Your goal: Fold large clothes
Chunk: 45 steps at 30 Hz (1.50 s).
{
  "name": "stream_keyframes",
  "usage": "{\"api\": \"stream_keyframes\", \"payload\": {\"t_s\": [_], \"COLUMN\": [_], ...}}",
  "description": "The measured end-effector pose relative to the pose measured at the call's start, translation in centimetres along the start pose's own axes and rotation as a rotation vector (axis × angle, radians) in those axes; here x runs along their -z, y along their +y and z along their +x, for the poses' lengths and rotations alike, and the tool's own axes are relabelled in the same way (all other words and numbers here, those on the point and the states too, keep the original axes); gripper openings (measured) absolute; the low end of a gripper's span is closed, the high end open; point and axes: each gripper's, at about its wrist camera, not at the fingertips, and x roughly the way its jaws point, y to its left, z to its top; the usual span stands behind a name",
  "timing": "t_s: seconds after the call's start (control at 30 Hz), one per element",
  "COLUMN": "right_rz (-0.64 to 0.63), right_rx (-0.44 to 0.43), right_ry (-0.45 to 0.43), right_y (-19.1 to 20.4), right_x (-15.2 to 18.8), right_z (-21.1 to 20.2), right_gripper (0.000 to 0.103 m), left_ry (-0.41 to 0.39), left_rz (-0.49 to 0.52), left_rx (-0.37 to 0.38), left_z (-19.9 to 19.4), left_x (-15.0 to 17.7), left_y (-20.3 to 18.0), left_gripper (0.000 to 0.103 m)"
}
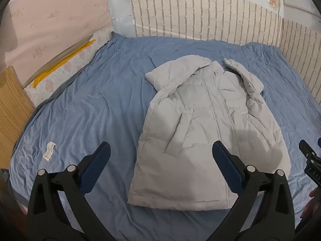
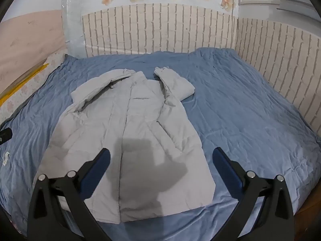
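Observation:
A pale grey padded jacket (image 1: 208,128) lies flat, front up, on a blue bed sheet (image 1: 90,104), collar toward the far wall and hem toward me. Both sleeves are folded up beside the collar. In the right wrist view the same jacket (image 2: 128,140) fills the middle. My left gripper (image 1: 161,150) hovers wide open above the hem's left corner, with nothing between its blue pads. Over the hem's right part my right gripper (image 2: 161,156) is open too, holding nothing. The right tool's black body (image 1: 310,160) shows at the left wrist view's right edge.
A white cloth label (image 1: 49,150) lies on the sheet left of the jacket. Brick-pattern wall panels (image 2: 160,30) close the bed at the back and right. A wooden board (image 1: 12,104) and a pink panel (image 1: 50,20) stand on the left.

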Motion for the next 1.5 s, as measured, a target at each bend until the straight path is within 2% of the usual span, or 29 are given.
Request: {"api": "stream_keyframes", "payload": {"t_s": [1.13,1.17,1.5], "right_rz": [-0.015,-0.016,-0.025], "right_rx": [0.020,0.020,0.020], "right_ry": [-0.004,-0.004,0.004], "right_y": [0.2,0.2,-0.2], "right_x": [0.2,0.2,0.8], "right_z": [-0.2,-0.2,0.5], "right_gripper": [0.102,0.102,0.102], "left_ry": [0.022,0.028,0.035], "left_rz": [-0.007,-0.008,-0.005], "left_rx": [-0.015,-0.013,-0.015], "left_z": [-0.4,0.2,0.7], "left_x": [1.7,1.0,0.9], "left_y": [0.5,0.9,1.0], "left_gripper": [0.100,0.100,0.100]}}
